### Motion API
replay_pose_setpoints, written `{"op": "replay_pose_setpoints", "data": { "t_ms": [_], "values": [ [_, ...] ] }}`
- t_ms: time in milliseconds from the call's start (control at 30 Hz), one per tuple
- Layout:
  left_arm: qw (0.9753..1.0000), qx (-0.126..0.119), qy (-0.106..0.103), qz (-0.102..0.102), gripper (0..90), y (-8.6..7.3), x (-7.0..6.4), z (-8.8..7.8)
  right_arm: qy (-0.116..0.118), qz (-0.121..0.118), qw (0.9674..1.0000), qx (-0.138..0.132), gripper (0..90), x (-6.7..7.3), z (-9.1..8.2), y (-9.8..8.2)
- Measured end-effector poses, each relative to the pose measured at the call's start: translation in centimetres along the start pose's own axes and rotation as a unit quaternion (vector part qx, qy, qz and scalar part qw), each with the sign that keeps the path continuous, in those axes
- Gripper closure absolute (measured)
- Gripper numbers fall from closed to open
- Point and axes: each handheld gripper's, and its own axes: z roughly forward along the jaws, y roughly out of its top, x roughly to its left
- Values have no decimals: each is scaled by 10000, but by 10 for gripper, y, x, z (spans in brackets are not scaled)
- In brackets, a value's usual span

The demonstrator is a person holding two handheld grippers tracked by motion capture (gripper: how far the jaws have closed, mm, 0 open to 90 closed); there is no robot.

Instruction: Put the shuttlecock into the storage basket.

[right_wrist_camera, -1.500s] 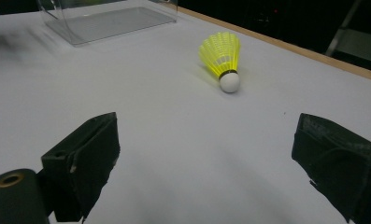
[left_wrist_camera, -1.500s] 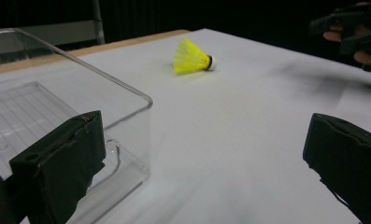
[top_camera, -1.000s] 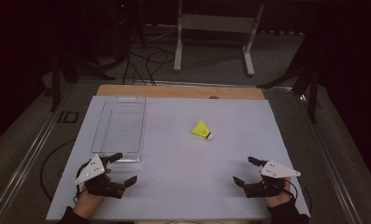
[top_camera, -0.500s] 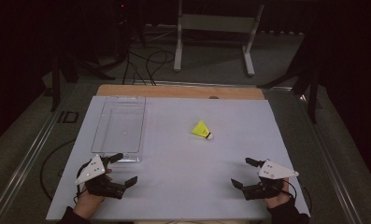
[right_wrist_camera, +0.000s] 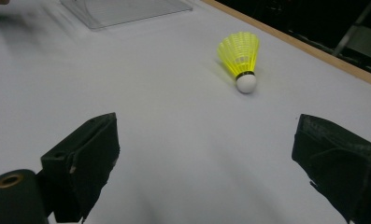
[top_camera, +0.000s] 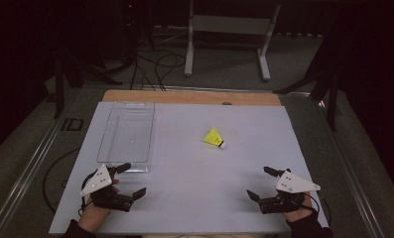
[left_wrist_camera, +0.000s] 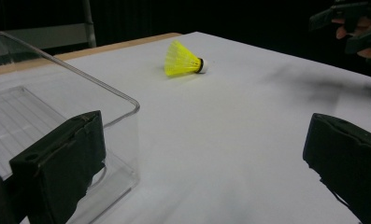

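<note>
Since a second ago the right claw [top_camera: 262, 184] has edged slightly forward; the left claw [top_camera: 128, 179] has stayed put. We see both spread wide, empty. Yellow shuttlecock [top_camera: 214, 139] lies on the table [top_camera: 194, 198], right of the clear tray [top_camera: 126, 134]. Likely pre-grasp: next, reach and close on the shuttlecock.

Overhead plus two low gripper-mounted views

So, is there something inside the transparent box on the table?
Nothing can be seen inside the transparent box: its ribbed floor shows bare through the clear walls. One of the left gripper's fingers covers part of its near corner in the left gripper view. The yellow shuttlecock lies outside, on the white tabletop.
</note>
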Motion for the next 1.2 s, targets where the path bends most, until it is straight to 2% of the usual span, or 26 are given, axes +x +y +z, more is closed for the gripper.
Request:
{"op": "replay_pose_setpoints", "data": {
  "t_ms": [167, 267, 633, 867, 1200],
  "values": [
    [10000, -9, 6, -1, 0, 0, 0, 0, 58, 54, 10000, -48, 76, 0, -4, 7],
    [10000, -12, 6, -1, 1, 0, 0, 0, -36, -60, 10000, -19, 77, 2, -8, 16],
    [10000, 3, -7, 0, 1, 0, 0, 0, -61, -194, 9998, -3, 77, -4, -13, 34],
    [10000, 21, -20, -10, 1, 0, 0, 0, -122, -220, 9997, -33, 77, -14, -16, 52],
    [10000, 31, -42, -24, 1, 0, 0, 1, -90, -208, 9997, -44, 78, -27, -12, 69]
  ]
}}
